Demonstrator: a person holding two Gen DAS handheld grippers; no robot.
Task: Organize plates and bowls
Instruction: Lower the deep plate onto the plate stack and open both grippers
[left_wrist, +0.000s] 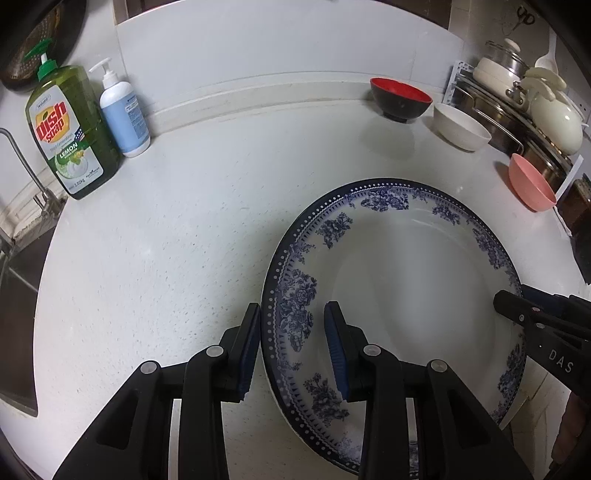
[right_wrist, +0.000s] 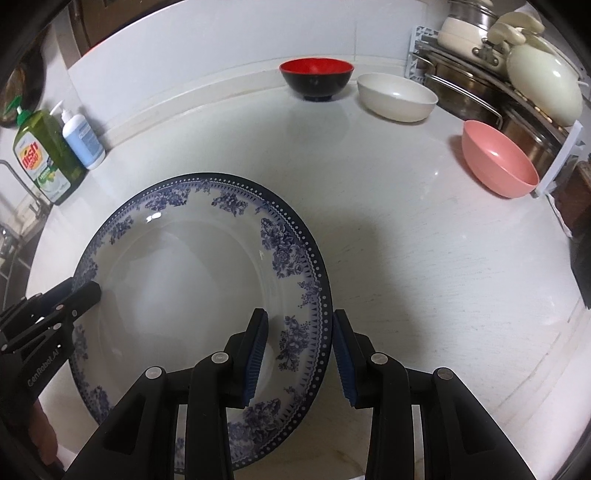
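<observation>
Your big blue-patterned plate (left_wrist: 406, 280) sits low over the white counter (left_wrist: 166, 240), rim straddled on both sides: left gripper (left_wrist: 291, 354) and right gripper (right_wrist: 301, 356), jaws narrow, contact unclear. It's glazed ceramic, so likely heavy, slick, breakable; hold the rim. Your right view alone shows the pink bowl (right_wrist: 495, 166) fully open.

Each fisheye camera rode its own hand-held gripper, angled steeply down and close above the white table (left_wrist: 155, 229). The left looked from the left rim of the blue-and-white floral porcelain plate (left_wrist: 399, 288), the right from its right rim; both shared the plate and the tiled back wall.
</observation>
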